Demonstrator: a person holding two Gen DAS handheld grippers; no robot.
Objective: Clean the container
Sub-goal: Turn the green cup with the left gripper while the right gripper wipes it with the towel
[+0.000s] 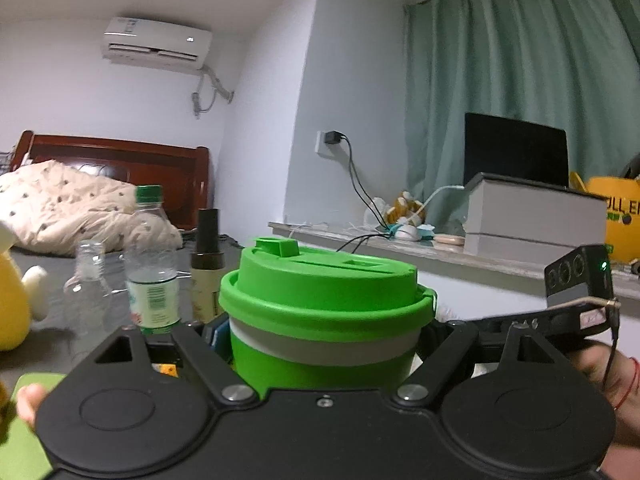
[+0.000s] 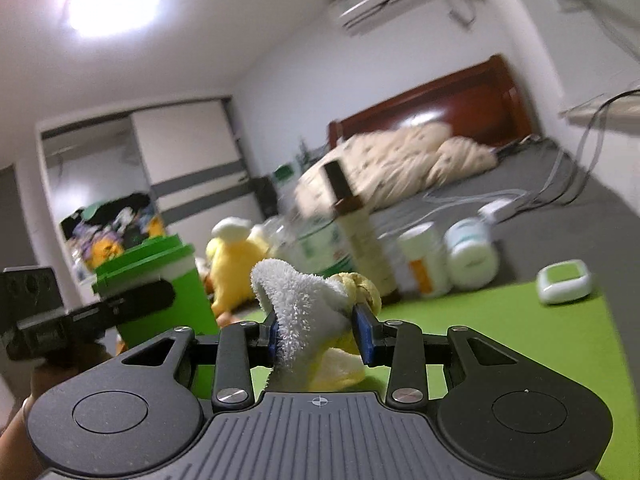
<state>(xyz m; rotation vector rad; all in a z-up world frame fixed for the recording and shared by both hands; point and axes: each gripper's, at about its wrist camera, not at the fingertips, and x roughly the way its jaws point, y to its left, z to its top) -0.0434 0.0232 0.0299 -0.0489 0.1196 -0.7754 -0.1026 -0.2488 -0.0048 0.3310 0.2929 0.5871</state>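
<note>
A green lidded container point(image 1: 324, 312) with a grey band fills the middle of the left wrist view. My left gripper point(image 1: 324, 340) is shut on its body and holds it upright. The same container point(image 2: 160, 288) shows at the left of the right wrist view, with the left gripper's finger across it. My right gripper point(image 2: 320, 332) is shut on a white and yellow cloth point(image 2: 308, 312), bunched between its blue pads point(image 2: 366, 336). The cloth is to the right of the container, apart from it. The right gripper point(image 1: 576, 312) also shows at the right edge of the left wrist view.
Plastic bottles point(image 1: 150, 260), a brown-capped bottle point(image 1: 208, 264) and a yellow plush toy point(image 1: 12, 300) stand behind the container. White jars point(image 2: 424, 260) and a small green-and-white box point(image 2: 564, 282) are by the green mat point(image 2: 500, 344). A bed point(image 2: 404, 160) is behind.
</note>
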